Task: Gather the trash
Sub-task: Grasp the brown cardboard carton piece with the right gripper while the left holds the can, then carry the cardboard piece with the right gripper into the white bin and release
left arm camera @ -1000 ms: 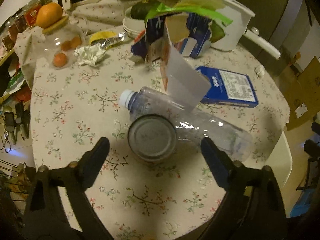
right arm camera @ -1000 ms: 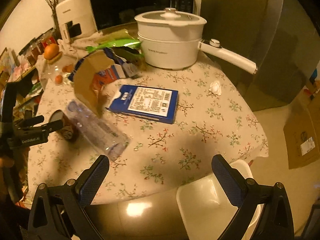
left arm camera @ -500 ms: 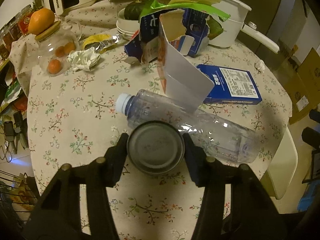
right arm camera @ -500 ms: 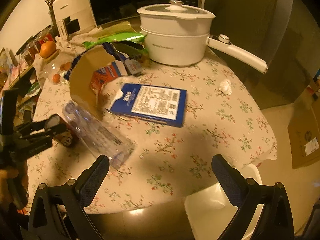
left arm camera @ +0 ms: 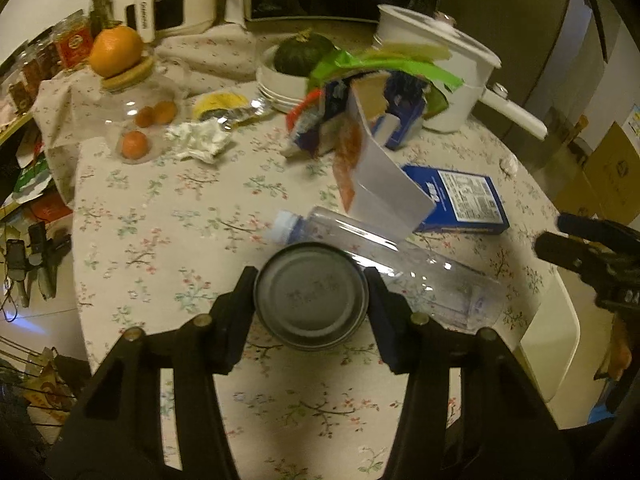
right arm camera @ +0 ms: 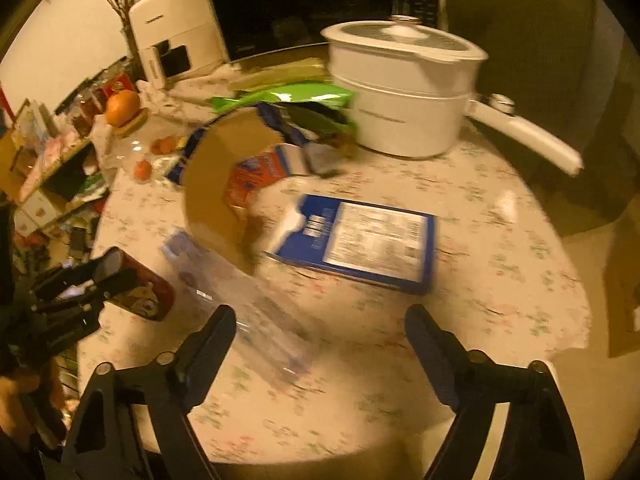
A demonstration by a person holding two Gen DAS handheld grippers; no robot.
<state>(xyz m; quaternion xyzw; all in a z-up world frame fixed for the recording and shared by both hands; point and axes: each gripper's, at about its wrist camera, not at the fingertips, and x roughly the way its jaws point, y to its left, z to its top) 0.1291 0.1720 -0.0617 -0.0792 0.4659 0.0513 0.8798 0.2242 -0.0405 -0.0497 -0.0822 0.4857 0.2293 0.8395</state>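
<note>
The left gripper (left arm camera: 311, 294) clamps the can (left arm camera: 311, 295) between its pads. The bottle (left arm camera: 384, 264) touches the can's far side, so it may roll off the table (left arm camera: 160, 208). The right gripper (right arm camera: 320, 336), jaws wide and just narrowing, holds nothing.

Two close downward wrist views sharing the floral table (left arm camera: 168, 216), opposite sides.
</note>
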